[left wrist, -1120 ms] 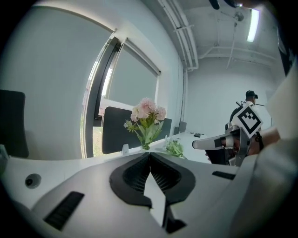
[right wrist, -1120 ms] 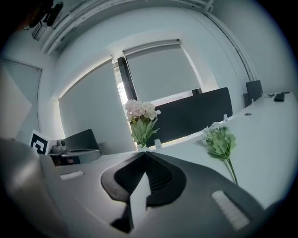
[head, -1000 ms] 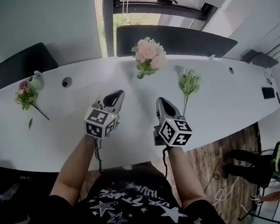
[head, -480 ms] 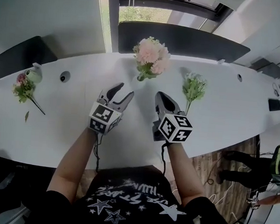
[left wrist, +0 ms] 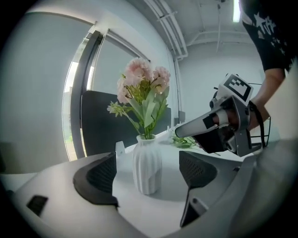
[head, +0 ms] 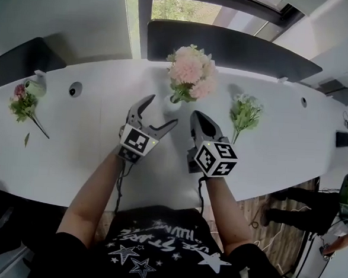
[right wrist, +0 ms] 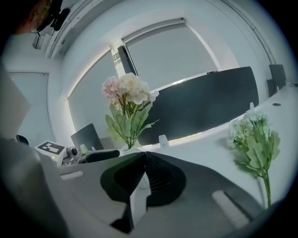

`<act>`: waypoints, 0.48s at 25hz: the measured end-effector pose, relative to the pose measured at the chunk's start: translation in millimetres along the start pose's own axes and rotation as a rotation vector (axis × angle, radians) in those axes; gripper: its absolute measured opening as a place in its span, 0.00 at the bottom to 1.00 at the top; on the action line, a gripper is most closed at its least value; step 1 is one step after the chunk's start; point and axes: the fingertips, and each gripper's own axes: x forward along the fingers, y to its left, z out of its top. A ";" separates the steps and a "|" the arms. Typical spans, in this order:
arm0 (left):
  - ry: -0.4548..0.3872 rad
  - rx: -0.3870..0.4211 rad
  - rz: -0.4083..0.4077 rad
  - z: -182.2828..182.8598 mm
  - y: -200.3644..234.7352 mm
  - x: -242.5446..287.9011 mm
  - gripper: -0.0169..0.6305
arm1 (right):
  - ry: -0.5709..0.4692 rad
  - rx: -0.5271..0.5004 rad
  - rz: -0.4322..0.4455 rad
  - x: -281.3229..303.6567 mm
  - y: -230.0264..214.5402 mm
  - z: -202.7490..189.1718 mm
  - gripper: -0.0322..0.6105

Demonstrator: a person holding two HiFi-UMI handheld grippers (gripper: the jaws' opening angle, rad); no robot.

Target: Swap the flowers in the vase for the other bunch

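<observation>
A white ribbed vase holds pink flowers at the back middle of the white table. My left gripper is just short of the vase. Its jaws have just been opening and now stand wide, and in the left gripper view the vase stands ahead between them, untouched by the pads. To the right of the left one, my right gripper is shut with nothing in it, its tip pointing just right of the vase. A white-and-green bunch lies flat on the table to the right.
A third small bunch with pink blooms lies at the table's far left. Dark chair backs stand behind the table under a window. A round cable port sits at the left. A person's legs are on the floor at the right.
The left gripper's jaws went from shut to wide open. Both grippers moved forward over the table toward the vase.
</observation>
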 end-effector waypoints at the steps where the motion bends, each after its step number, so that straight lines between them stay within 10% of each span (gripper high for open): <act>1: 0.002 -0.008 -0.008 -1.9 -0.9 3.9 0.65 | 0.002 0.001 0.001 2.5 -1.5 -0.2 0.05; 12: 0.004 0.008 -0.028 -11.1 -3.5 35.1 0.65 | 0.019 -0.030 0.034 13.5 -6.0 3.0 0.05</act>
